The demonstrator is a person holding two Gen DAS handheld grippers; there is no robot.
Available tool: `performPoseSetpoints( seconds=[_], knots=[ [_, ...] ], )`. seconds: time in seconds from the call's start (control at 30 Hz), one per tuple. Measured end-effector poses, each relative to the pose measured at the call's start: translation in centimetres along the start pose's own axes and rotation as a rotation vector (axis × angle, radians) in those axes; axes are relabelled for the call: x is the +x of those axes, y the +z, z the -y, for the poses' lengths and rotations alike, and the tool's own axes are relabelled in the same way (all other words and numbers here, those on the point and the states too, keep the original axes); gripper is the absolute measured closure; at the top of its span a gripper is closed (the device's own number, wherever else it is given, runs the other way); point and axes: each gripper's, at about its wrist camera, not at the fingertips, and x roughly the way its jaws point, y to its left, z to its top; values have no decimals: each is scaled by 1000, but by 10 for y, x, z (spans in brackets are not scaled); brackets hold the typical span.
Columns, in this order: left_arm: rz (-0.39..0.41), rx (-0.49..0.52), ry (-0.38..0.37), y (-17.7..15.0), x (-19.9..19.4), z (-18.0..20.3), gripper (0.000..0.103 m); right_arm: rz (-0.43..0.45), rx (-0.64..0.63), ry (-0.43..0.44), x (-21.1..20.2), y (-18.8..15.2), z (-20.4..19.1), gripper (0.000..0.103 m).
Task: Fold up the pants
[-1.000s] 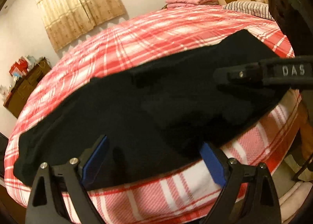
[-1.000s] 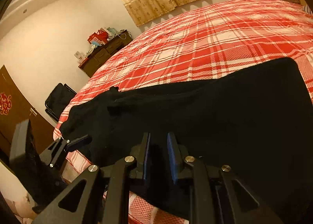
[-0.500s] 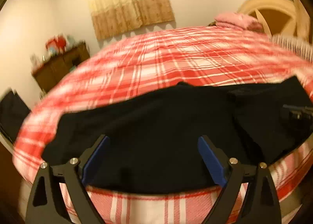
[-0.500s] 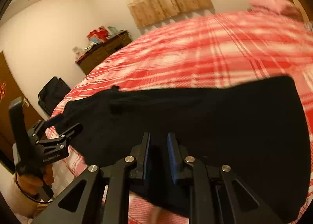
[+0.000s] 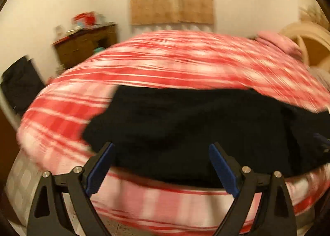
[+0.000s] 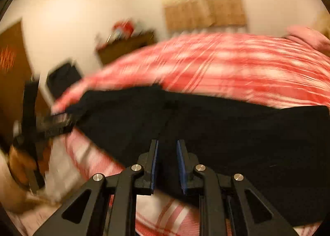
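The black pants [image 5: 185,124] lie along the near edge of the plaid bed [image 5: 185,62], long axis running left to right. The left tongs [image 5: 160,166] gape wide, holding nothing. The right tongs [image 6: 167,166], narrowly parted, have just been opening, with black cloth between them. If that grip slackens, the cloth could slip out and the fold sag off the bed's edge.

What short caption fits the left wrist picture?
Open left gripper at the near edge of black pants on a red plaid bed.
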Motion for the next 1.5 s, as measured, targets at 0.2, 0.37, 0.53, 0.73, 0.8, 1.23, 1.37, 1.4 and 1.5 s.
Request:
performPoseSetpoints(
  seconds=[0.2, 0.37, 0.53, 0.73, 0.8, 1.23, 1.37, 1.4, 1.5],
  knots=[
    [-12, -411, -39, -6, 5, -82, 8, -37, 65, -52, 16, -17, 13, 58],
    [-9, -482, -31, -14, 12, -79, 10, -20, 3, -66, 18, -19, 2, 48],
    [-32, -468, -39, -16, 14, -61, 16, -16, 8, -57, 20, -19, 4, 46],
    [-39, -515, -19, -13, 22, -43, 18, -13, 11, -52, 20, -19, 4, 45],
    [-36, -518, -12, -8, 30, -37, 18, -12, 12, -49, 20, -19, 3, 45],
    [-2, -572, -16, -9, 29, -50, 82, -28, 13, -52, 20, -18, 2, 45],
    [34, -500, -19, 3, 16, -36, 83, -42, 68, -21, 11, -8, 12, 45],
    [57, -471, -36, 9, 9, -30, 83, -31, 89, -18, 7, -4, 17, 45],
    [118, -384, -88, 24, -12, -8, 84, 12, 140, -28, -11, 9, 37, 45]
  ],
)
